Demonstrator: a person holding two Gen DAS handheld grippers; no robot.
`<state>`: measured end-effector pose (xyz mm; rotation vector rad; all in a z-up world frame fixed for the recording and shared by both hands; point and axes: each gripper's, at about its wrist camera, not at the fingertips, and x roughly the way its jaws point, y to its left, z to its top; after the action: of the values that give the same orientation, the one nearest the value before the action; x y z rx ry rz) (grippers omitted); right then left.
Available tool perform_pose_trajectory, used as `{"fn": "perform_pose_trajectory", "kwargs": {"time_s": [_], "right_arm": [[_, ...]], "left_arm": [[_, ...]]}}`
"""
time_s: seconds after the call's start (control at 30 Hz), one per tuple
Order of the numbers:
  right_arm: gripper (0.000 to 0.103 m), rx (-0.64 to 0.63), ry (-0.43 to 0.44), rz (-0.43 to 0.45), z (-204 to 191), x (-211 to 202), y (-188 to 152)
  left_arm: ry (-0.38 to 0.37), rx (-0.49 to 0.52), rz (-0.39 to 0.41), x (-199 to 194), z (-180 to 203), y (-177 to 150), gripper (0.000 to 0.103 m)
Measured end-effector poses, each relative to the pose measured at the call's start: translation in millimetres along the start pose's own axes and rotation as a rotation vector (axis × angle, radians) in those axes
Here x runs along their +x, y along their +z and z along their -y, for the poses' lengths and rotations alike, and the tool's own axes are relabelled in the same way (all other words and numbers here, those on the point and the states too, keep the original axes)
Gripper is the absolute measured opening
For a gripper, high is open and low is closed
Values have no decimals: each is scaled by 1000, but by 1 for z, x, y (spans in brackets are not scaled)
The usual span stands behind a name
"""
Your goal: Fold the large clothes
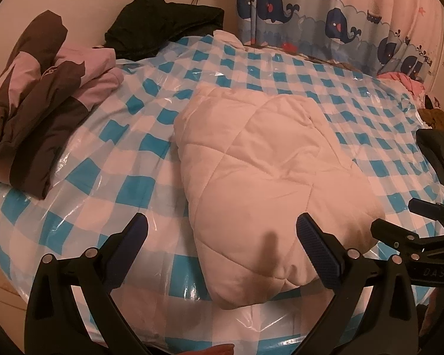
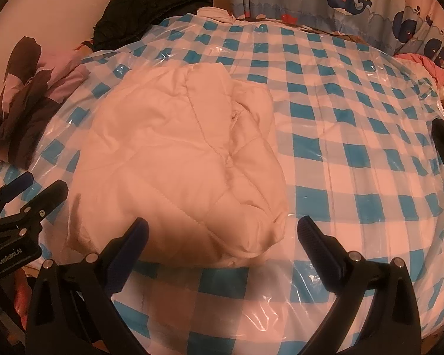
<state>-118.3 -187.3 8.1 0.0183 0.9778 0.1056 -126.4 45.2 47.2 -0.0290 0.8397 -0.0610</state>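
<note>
A white quilted padded jacket lies folded into a compact bundle on the bed; it also shows in the right wrist view. My left gripper is open and empty, hovering just above the bundle's near left end. My right gripper is open and empty, just above the bundle's near right end. The right gripper's fingers show at the right edge of the left wrist view, and the left gripper's fingers show at the left edge of the right wrist view.
The bed wears a blue-and-white checked sheet under clear plastic. A folded brown-and-pink garment lies at the left, a black garment at the far left corner, dark clothing at the right edge. A whale-print curtain hangs behind.
</note>
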Motion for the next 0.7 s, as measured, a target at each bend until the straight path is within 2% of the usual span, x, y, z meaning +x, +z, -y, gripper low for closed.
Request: {"fn": "perform_pose_trajectory", "kwargs": {"time_s": [0.1,0.7], "right_arm": [[97,0,2,-2,-1,0,0],[97,-5,16,-7,-11,1,-1]], "left_arm": [[22,15,-21,4,2,-1,97],[12,14,-28,4,2,-2,97]]}}
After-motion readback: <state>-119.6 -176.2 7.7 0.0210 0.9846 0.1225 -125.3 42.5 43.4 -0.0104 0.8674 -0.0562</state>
